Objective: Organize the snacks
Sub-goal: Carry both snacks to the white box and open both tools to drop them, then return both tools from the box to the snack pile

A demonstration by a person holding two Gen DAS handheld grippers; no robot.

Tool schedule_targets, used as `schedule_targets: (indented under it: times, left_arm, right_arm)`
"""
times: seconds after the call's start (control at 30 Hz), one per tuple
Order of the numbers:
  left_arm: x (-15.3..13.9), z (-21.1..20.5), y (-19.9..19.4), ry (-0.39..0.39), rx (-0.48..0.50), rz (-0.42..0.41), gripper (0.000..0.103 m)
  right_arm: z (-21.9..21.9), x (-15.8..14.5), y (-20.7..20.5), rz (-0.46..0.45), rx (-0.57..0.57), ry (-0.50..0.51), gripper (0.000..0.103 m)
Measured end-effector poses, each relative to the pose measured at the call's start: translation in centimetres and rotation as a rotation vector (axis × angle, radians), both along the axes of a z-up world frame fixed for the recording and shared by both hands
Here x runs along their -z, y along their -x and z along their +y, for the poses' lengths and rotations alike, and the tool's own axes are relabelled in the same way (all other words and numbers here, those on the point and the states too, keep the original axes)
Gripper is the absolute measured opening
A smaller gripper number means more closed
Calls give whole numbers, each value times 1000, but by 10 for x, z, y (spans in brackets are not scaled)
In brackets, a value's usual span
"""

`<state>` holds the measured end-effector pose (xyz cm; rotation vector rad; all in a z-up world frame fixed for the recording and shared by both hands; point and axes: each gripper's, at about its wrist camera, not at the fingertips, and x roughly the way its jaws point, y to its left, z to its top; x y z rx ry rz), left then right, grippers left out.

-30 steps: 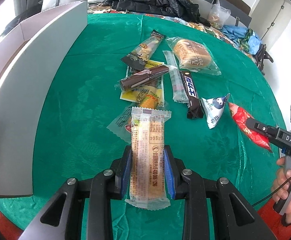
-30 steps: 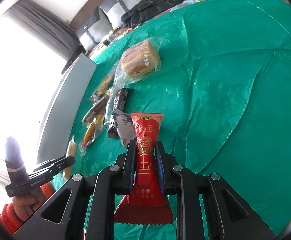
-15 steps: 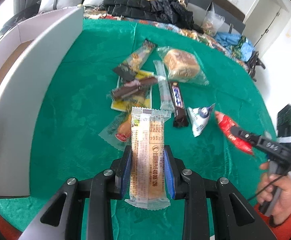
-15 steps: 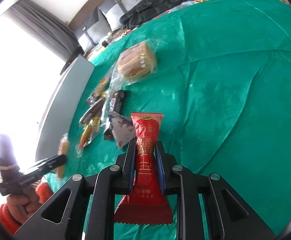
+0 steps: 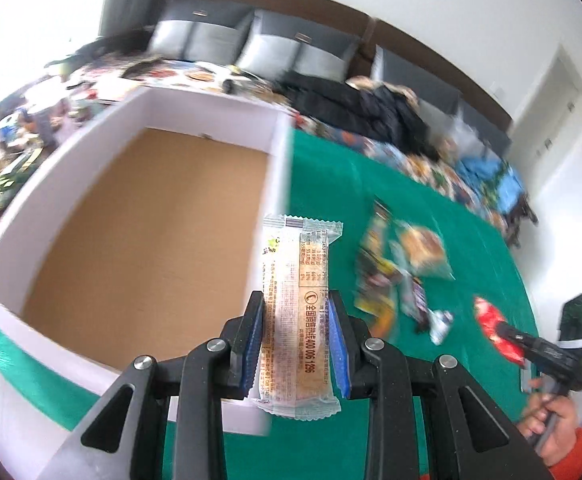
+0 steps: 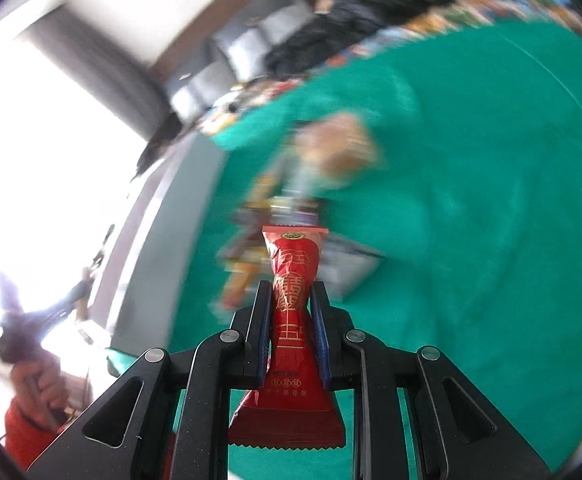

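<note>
My left gripper (image 5: 295, 316) is shut on a long clear-wrapped biscuit pack (image 5: 297, 300) and holds it in the air beside the right wall of an open white box (image 5: 279, 168) with a brown floor. My right gripper (image 6: 291, 304) is shut on a red snack packet (image 6: 293, 280), held above the green tablecloth (image 6: 471, 220). The right gripper with the red packet (image 5: 491, 328) also shows in the left wrist view at the right. A blurred heap of loose snacks (image 5: 395, 276) lies on the cloth.
A wrapped bun (image 5: 425, 246) lies at the heap's far side. Dark clothing (image 5: 355, 108) and grey sofa cushions (image 5: 227, 40) are behind the table. A black device (image 5: 577, 316) stands at the right edge. The box wall (image 6: 147, 240) shows left in the right wrist view.
My left gripper has swung left and up with the biscuit pack, so the box interior now fills its view. My right gripper has moved toward the snack heap and box with the red packet.
</note>
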<state>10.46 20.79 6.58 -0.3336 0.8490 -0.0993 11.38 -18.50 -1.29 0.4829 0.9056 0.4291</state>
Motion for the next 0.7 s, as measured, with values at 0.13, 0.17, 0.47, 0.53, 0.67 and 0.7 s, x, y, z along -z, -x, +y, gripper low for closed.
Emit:
schedule_targets:
  times: [0.13,0.17,0.47,0.53,0.67,0.7]
  left_arm:
    - [-1,50,-5,-27,-77,17,30]
    - [0,60,-6,-33,-91,23,30]
    - [13,107,-10,-136,-180,76,30]
    - [16,115,-8,-170,-224,80,49]
    - [13,121,6,-197,-289,39,88]
    - [12,117,10,-196,-278,32,88]
  right_arm:
    - [76,-46,-18,-54,-138,-23,20]
    - [106,-60,-26,-71,-186,-34,20]
    - [298,-94,-62,-124,-410,-9,25]
    - [328,-89,-66,-123,-444,20,67]
    - [318,-88,-59,-133,-446,24,73]
    - [303,-88,-51,-157,-434,52,73]
